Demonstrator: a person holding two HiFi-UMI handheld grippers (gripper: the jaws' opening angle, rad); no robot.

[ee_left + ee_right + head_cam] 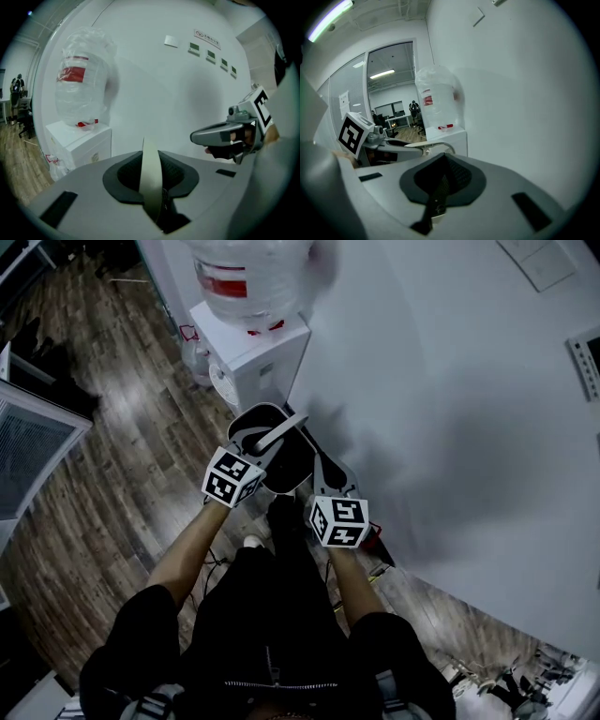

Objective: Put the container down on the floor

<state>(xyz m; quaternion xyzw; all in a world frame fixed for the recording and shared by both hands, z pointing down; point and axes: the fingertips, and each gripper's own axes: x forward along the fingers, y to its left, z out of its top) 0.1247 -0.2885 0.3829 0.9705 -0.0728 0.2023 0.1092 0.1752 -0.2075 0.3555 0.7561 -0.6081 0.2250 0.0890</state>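
Observation:
In the head view a dark oval container (281,468) with a grey rim hangs close to the white wall, above the wooden floor (122,474). A pale handle strip (281,433) crosses its top. My left gripper (264,448) reaches in from the left and is shut on that strip, which stands up from its jaws in the left gripper view as a pale band (150,168). My right gripper (324,471) lies against the container's right side; its jaws show only a dark strip between them (439,190). The container's body is hidden in both gripper views.
A white water dispenser (255,360) with a clear bottle (242,277) stands against the wall just beyond the container. Cables and a red item (377,546) lie at the wall's foot. My legs and shoes are right below the grippers. A glass partition is at the left.

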